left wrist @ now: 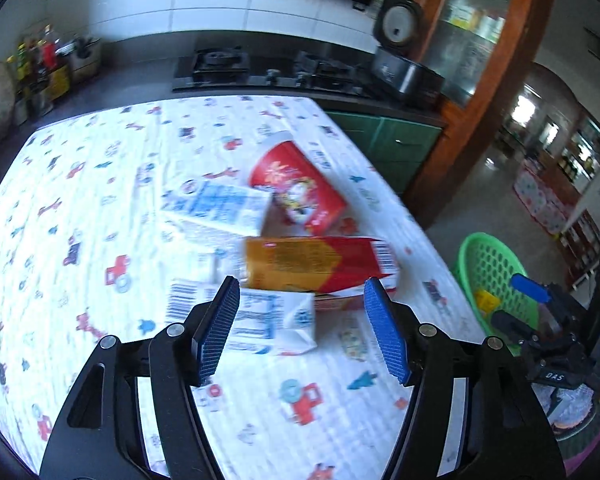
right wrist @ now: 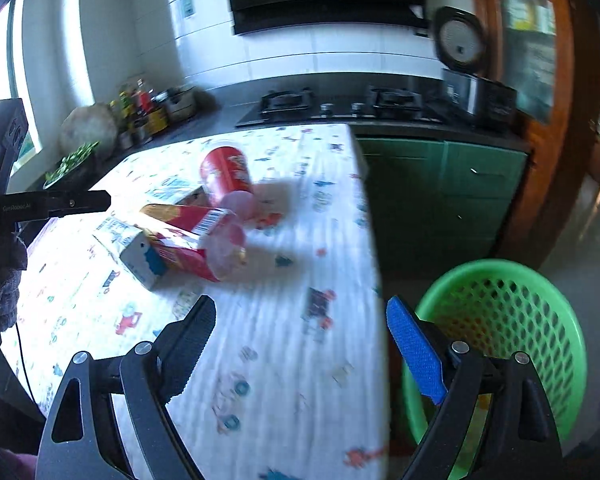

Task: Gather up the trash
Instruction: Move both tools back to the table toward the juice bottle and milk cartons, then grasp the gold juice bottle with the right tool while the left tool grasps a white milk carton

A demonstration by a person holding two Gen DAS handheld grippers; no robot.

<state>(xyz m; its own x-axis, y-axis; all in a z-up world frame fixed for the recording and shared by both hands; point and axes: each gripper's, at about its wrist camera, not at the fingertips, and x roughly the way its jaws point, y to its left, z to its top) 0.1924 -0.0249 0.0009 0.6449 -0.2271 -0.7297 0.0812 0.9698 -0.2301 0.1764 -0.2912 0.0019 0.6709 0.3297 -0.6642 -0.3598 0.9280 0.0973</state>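
Note:
Trash lies in a heap on a table with a patterned white cloth (left wrist: 80, 208). A red cup (left wrist: 300, 184) lies on its side at the back. A blue-and-white carton (left wrist: 216, 204) lies left of it. An orange-and-red box (left wrist: 316, 260) lies in front. A second white carton (left wrist: 256, 316) lies nearest. My left gripper (left wrist: 300, 292) is open and empty, just above the near carton and the box. My right gripper (right wrist: 300, 316) is open and empty over the table's right edge, with the heap (right wrist: 188, 232) ahead to its left. A green basket (right wrist: 500, 320) stands on the floor to the right.
The green basket (left wrist: 496, 280) also shows in the left wrist view, with something yellow inside. Behind the table runs a dark counter with a gas hob (left wrist: 268, 72), a rice cooker (left wrist: 400, 52) and bottles (left wrist: 40, 64). Green cabinets (right wrist: 440, 196) stand below.

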